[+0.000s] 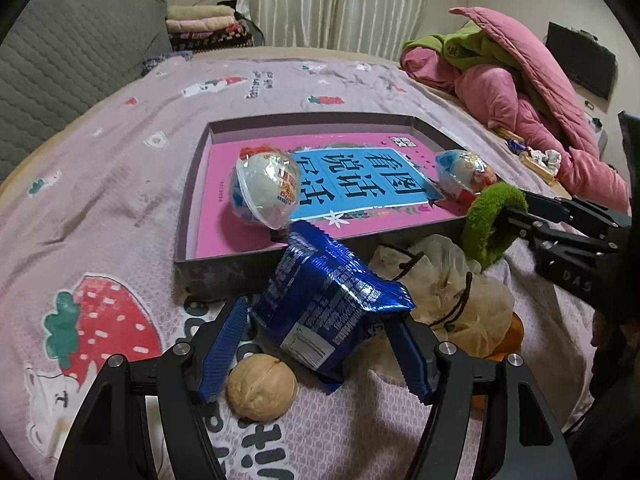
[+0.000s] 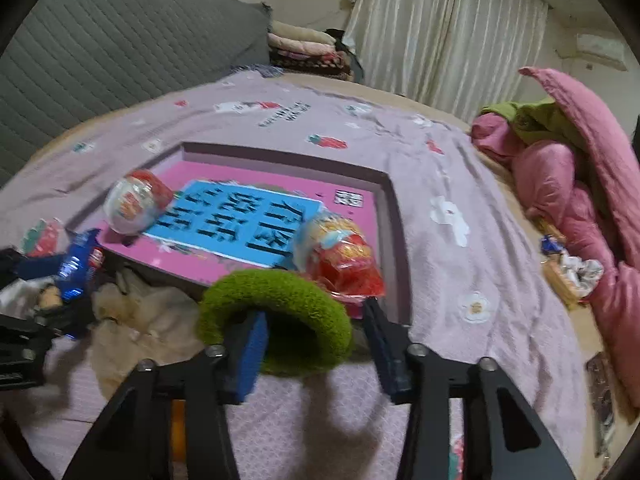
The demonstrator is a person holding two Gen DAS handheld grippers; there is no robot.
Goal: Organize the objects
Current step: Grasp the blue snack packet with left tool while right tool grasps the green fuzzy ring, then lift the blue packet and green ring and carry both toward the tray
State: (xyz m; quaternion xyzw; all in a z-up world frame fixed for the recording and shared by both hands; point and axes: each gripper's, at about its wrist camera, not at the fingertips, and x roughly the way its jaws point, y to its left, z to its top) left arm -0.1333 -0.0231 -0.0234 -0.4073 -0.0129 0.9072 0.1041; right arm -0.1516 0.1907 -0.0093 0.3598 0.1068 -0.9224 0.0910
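On the bed (image 1: 132, 208), left claw (image 1: 320, 344) clamped on blue snack packet (image 1: 320, 304); right claw (image 2: 316, 344) clamped on green fuzzy ring (image 2: 276, 312), beside shallow box (image 1: 192, 216).

Our left tongs (image 1: 320, 344) are matte black linkage arms joined by round silver screws; their fingers (image 1: 222, 354) wear ribbed blue pads; our right tongs (image 2: 316, 348) are built alike, black bars, silver screws, blue pads (image 2: 248, 354); seen from the left, their black body bears pale embossed letters.
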